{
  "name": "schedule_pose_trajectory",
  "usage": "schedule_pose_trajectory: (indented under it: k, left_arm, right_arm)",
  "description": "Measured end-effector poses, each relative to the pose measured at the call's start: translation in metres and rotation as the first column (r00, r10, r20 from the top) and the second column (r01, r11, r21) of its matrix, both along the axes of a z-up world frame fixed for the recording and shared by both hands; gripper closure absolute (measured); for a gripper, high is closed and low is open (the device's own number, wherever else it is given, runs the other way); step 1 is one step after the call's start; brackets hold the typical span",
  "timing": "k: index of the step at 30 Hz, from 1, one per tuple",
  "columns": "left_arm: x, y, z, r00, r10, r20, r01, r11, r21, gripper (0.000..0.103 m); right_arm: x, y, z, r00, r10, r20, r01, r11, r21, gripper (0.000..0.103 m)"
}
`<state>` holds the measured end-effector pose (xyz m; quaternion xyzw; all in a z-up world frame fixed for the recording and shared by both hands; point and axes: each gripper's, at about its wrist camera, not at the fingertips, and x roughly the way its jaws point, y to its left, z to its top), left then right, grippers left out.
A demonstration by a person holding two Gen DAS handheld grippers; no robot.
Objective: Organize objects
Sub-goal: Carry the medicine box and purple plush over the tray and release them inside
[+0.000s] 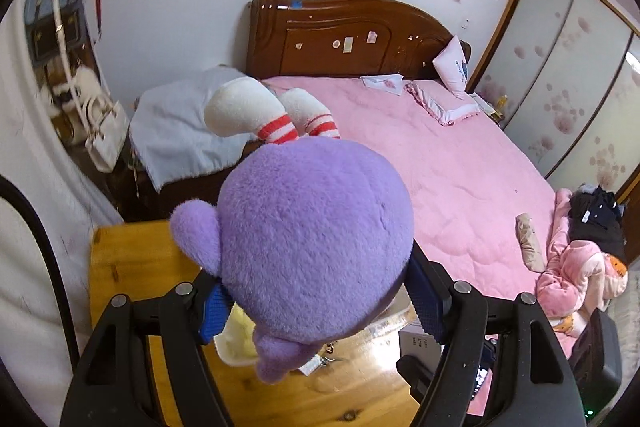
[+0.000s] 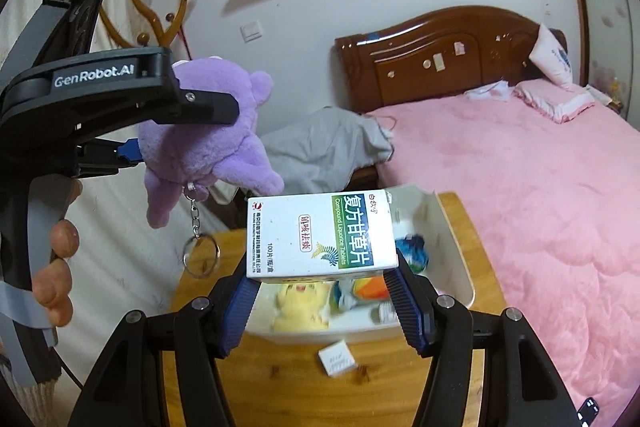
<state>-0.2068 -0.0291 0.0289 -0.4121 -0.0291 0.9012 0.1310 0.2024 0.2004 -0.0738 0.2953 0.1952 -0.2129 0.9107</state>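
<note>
My left gripper point(image 1: 316, 303) is shut on a purple plush keychain toy point(image 1: 316, 235), held above the wooden table point(image 1: 132, 259). The same toy point(image 2: 212, 143) shows in the right wrist view, hanging from the left gripper point(image 2: 132, 151) with its chain and key ring point(image 2: 201, 255) dangling. My right gripper point(image 2: 322, 301) is shut on a white and green medicine box point(image 2: 320, 237), held over a white bin point(image 2: 452, 227). The bin holds a yellow plush point(image 2: 300, 303), a colourful toy point(image 2: 368, 287) and a blue item point(image 2: 414, 251).
A small white box point(image 2: 337, 357) lies on the table point(image 2: 400, 387) in front of the bin. The pink bed point(image 1: 460, 163) with pillows is to the right. A grey cloth point(image 2: 332, 147) and a striped-sock plush point(image 1: 272, 107) lie by the headboard. A phone point(image 1: 480, 375) lies at the table's right.
</note>
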Motion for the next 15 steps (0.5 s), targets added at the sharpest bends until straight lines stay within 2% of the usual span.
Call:
schedule_pose_trajectory:
  k: [6, 15]
  left_arm:
    - [-0.023, 0.013, 0.0, 1.0, -0.022, -0.01, 0.022, 0.999, -0.048, 0.026]
    - [-0.048, 0.02, -0.011, 0.999, -0.023, 0.023, 0.024, 0.997, -0.078, 0.026]
  right_arm:
    - [0.015, -0.018, 0.011, 0.999, -0.051, 0.02, 0.051, 0.999, -0.001, 0.04]
    - [0.04, -0.032, 0.004, 0.996, -0.089, -0.032, 0.089, 0.996, 0.011, 0.04]
